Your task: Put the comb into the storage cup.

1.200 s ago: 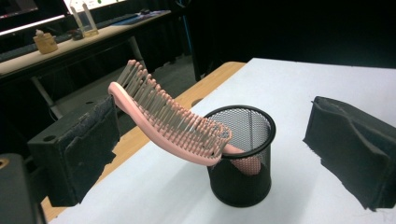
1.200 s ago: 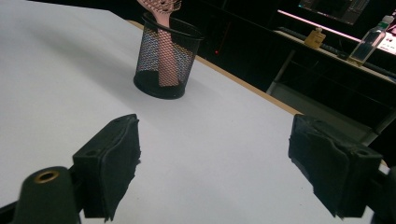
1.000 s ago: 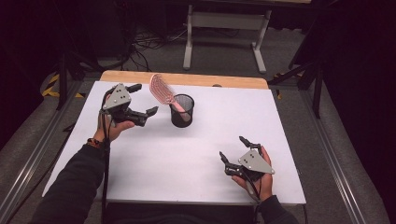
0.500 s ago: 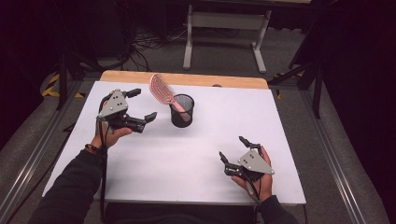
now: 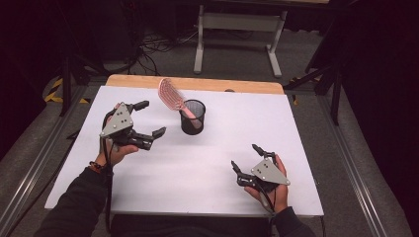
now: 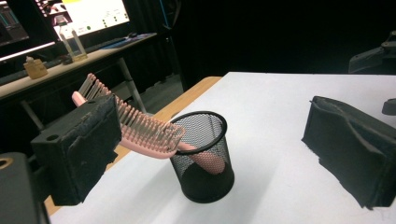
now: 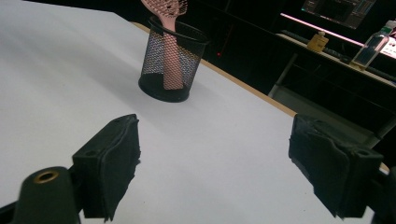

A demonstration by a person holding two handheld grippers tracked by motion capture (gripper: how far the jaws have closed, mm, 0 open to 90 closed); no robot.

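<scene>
A pink hairbrush (image 5: 171,96) stands handle-down in a black mesh cup (image 5: 192,117) at the table's back middle, its bristled head leaning out to the left. The left gripper view has the hairbrush (image 6: 140,132) resting on the rim of the cup (image 6: 204,158). My left gripper (image 5: 149,119) is open, a little left of the cup, with nothing between its jaws. My right gripper (image 5: 245,157) rests open near the front right of the table, far from the cup (image 7: 172,59), empty.
The white table top (image 5: 207,163) has a wooden strip (image 5: 197,83) along its far edge. Beyond it stand a metal desk frame (image 5: 237,29) and cables on the floor. Dark benches with bottles (image 7: 369,46) and monitors show in the gripper views.
My left gripper has drawn back from the cup toward the left and nearer the person, staying open. The right gripper and the hairbrush have not moved.
</scene>
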